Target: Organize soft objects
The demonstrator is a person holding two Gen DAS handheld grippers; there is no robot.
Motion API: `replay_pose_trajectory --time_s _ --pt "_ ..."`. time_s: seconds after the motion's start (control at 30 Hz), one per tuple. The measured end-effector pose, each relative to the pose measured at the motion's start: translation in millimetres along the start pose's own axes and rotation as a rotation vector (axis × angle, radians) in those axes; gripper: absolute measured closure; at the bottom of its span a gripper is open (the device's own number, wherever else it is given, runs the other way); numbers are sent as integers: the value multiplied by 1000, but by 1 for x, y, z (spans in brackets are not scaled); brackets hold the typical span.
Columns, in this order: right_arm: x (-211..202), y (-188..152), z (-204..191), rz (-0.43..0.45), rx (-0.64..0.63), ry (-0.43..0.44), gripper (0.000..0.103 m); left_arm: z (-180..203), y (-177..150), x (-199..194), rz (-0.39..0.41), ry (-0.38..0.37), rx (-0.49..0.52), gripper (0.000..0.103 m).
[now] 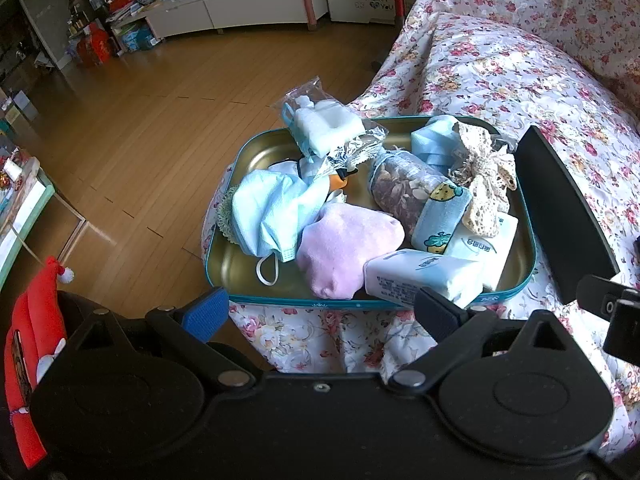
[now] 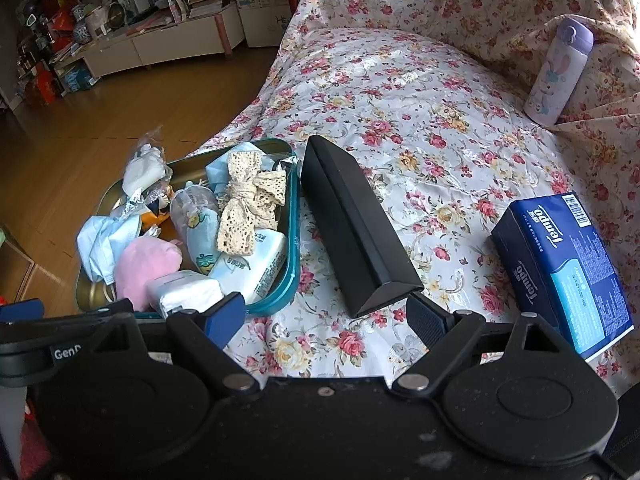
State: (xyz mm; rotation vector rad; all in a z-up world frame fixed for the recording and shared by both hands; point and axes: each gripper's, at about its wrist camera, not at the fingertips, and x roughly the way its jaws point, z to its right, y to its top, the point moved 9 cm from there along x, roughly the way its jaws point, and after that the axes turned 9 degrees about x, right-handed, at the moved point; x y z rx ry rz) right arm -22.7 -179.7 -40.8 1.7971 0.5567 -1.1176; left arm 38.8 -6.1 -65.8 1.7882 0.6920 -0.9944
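A teal metal tray (image 1: 262,156) on the flowered sofa cover holds several soft things: a crumpled blue face mask (image 1: 266,210), a pink plush cloth (image 1: 346,246), two white tissue packs (image 1: 424,276), a cream lace bow (image 1: 486,178), a dried-flower sachet (image 1: 400,188), a cartoon pouch (image 1: 440,216) and a bagged mask (image 1: 324,120). My left gripper (image 1: 322,314) stands open just short of the tray's near rim, nothing between its fingers. My right gripper (image 2: 325,316) is open over the bare cover, to the right of the tray (image 2: 294,248) and close to the near end of a black box (image 2: 356,224).
A blue Tempo tissue box (image 2: 560,268) lies on the cover at the right, and a lilac bottle (image 2: 558,68) leans against the sofa back. The wooden floor (image 1: 160,128) drops off left of the tray. A red plush toy (image 1: 30,344) sits at the far left.
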Motion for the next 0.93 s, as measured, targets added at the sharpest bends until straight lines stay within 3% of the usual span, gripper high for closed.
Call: replay_pose_trajectory --time_s 0.93 --pt "-1 1 0 -1 0 1 15 0 2 -2 9 13 11 7"
